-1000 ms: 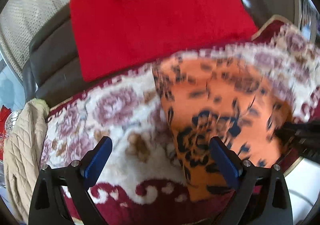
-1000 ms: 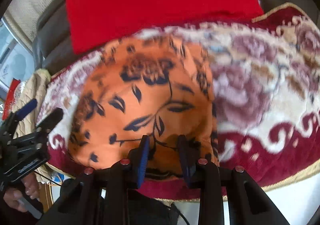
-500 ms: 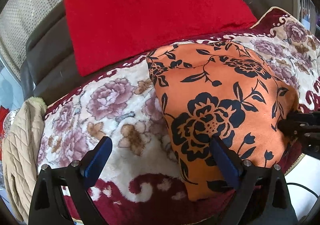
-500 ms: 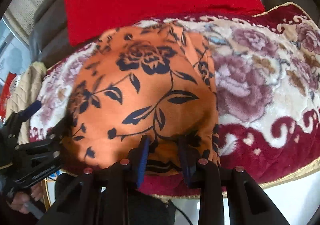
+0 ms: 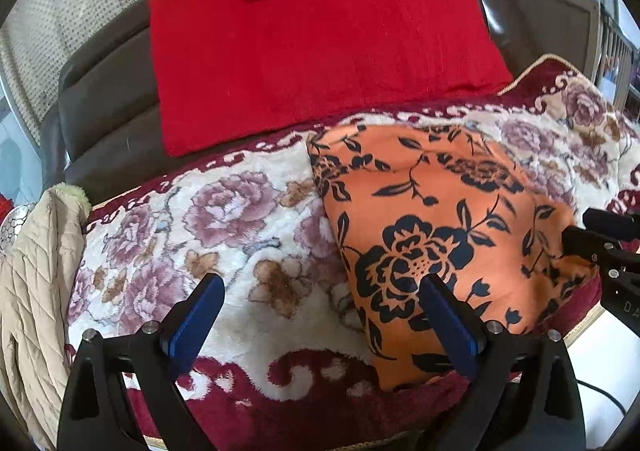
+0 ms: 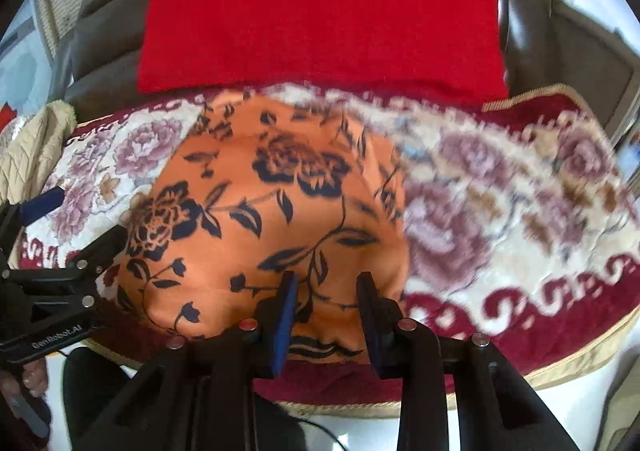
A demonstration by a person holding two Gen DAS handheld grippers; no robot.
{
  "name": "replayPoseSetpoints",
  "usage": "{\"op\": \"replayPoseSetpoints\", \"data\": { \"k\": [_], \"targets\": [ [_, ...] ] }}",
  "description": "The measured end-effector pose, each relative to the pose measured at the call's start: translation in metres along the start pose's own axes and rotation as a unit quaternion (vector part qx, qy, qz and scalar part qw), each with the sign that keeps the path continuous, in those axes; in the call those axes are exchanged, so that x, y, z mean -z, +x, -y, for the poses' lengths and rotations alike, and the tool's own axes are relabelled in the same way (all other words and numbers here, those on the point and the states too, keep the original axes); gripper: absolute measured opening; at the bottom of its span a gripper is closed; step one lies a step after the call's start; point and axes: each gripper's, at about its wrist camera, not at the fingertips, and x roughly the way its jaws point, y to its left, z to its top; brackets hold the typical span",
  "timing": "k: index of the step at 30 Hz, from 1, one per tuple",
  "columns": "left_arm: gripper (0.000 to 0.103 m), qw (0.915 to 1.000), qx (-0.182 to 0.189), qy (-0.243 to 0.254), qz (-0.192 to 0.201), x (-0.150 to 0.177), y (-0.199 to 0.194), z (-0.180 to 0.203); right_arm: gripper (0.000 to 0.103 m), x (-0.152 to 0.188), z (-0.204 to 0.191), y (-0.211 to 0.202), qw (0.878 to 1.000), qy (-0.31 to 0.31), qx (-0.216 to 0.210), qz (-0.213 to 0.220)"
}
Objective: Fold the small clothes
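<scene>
The orange cloth (image 5: 452, 235) with dark flowers lies bunched on the floral blanket (image 5: 224, 235), and both grippers are at its near side. The left gripper (image 5: 320, 327) stands released, jaws wide apart over the blanket: its left finger is above bare blanket, its right finger in front of the cloth's near left edge, and nothing is pinched between them. The right gripper (image 6: 326, 315) has its jaws drawn close together with the near edge of the cloth (image 6: 272, 211) gathered between the pads; it looks like a grasp on that hem, the fabric rising in a hump just ahead of the fingers. From the left gripper, the right one (image 5: 608, 251) comes in at the far right of the cloth. Beyond both, further up, a red cushion (image 5: 320, 39) leans on the dark sofa (image 5: 104, 107), and a beige quilted jacket (image 5: 28, 291) hangs off to the left
</scene>
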Motion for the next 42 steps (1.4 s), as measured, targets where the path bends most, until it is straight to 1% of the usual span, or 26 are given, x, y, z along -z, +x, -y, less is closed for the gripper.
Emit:
{"op": "replayPoseSetpoints", "data": {
  "k": [2, 3, 4, 5, 6, 7, 9, 18, 25, 36, 42],
  "targets": [
    [0.098, 1.0000, 0.000, -0.001, 0.007, -0.002, -0.006, -0.001, 0.035, -0.004, -0.005, -0.011, 0.999, -0.013, 0.022, 0.022],
    [0.098, 0.9999, 0.000, -0.001, 0.010, -0.003, -0.010, -0.002, 0.039, -0.005, -0.006, -0.016, 0.999, -0.019, 0.031, 0.032],
    [0.098, 0.9999, 0.001, -0.002, 0.014, -0.004, -0.013, -0.003, 0.045, -0.006, -0.008, -0.022, 0.998, -0.022, 0.036, 0.042],
    [0.098, 0.9999, 0.001, -0.003, 0.016, -0.004, -0.016, -0.004, 0.067, -0.007, -0.009, -0.025, 0.998, -0.023, 0.040, 0.049],
    [0.098, 0.9998, 0.002, -0.004, 0.018, -0.004, -0.018, -0.005, 0.072, -0.008, -0.009, -0.031, 0.997, -0.021, 0.045, 0.064],
    [0.098, 0.9998, 0.002, -0.005, 0.020, -0.004, -0.021, -0.006, 0.072, -0.008, -0.010, -0.036, 0.995, -0.022, 0.052, 0.079],
    [0.098, 0.9997, 0.002, -0.007, 0.023, -0.005, -0.025, -0.007, 0.072, -0.010, -0.011, -0.042, 0.994, -0.027, 0.059, 0.088],
    [0.098, 0.9995, 0.003, -0.015, 0.029, -0.004, -0.035, -0.012, 0.072, -0.009, -0.016, -0.054, 0.992, -0.036, 0.068, 0.098],
    [0.098, 0.9994, 0.004, -0.021, 0.026, -0.004, -0.033, -0.016, 0.072, -0.007, -0.018, -0.059, 0.991, -0.036, 0.072, 0.105],
    [0.098, 0.9996, 0.009, -0.024, 0.015, -0.007, -0.020, -0.017, 0.072, -0.010, -0.018, -0.051, 0.992, -0.043, 0.073, 0.098],
    [0.098, 0.9993, 0.025, -0.029, 0.002, -0.011, -0.010, -0.016, 0.072, -0.013, -0.015, -0.042, 0.992, -0.044, 0.073, 0.091]
  ]
}}
